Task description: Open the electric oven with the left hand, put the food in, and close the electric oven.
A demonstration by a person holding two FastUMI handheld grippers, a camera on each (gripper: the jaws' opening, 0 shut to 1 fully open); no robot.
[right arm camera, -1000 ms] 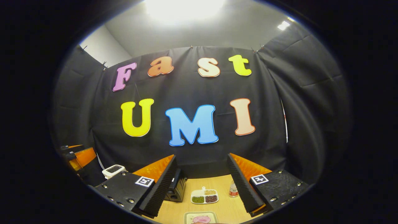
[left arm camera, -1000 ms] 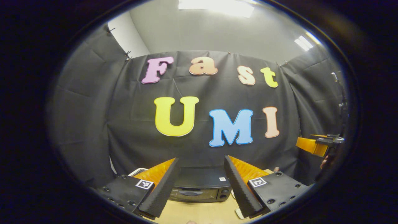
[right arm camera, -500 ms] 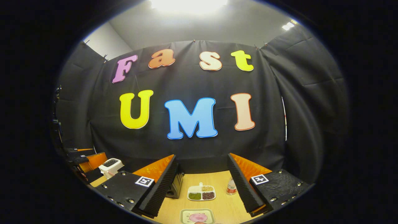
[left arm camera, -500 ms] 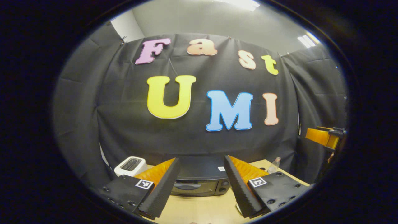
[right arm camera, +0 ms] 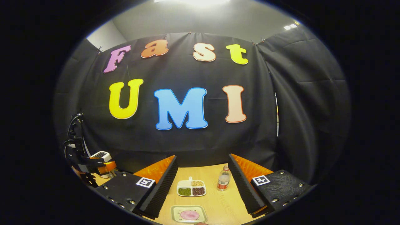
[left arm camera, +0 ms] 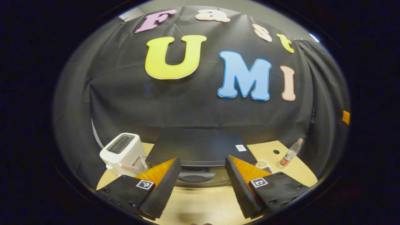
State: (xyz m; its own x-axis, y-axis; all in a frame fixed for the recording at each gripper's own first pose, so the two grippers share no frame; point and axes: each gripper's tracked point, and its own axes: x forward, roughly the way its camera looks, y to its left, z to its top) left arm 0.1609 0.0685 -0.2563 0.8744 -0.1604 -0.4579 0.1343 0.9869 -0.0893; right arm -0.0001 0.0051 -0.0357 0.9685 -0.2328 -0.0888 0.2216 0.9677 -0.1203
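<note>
The black electric oven (left arm camera: pixel 197 147) sits at the back of the wooden table in the left gripper view, door shut, its dark handle (left arm camera: pixel 196 177) facing me. My left gripper (left arm camera: pixel 201 184) is open, its fingers either side of that handle but short of it, holding nothing. In the right gripper view, a small square plate (right arm camera: pixel 189 214) carrying pink food (right arm camera: pixel 189 214) lies on the table low between the fingers of my open, empty right gripper (right arm camera: pixel 201 184). The left gripper (right arm camera: pixel 93 167) shows far off at that view's left edge.
A white toaster (left arm camera: pixel 120 153) stands left of the oven, with a small wire rack beside it. A divided dish of beans and grains (right arm camera: pixel 191 188) and a plastic bottle (right arm camera: pixel 222 181) stand beyond the plate. The bottle (left arm camera: pixel 289 153) is right of the oven.
My left gripper has tipped down and come closer to the oven, which now looks much larger. The right gripper view has tilted down slightly, showing more table and the plate.
</note>
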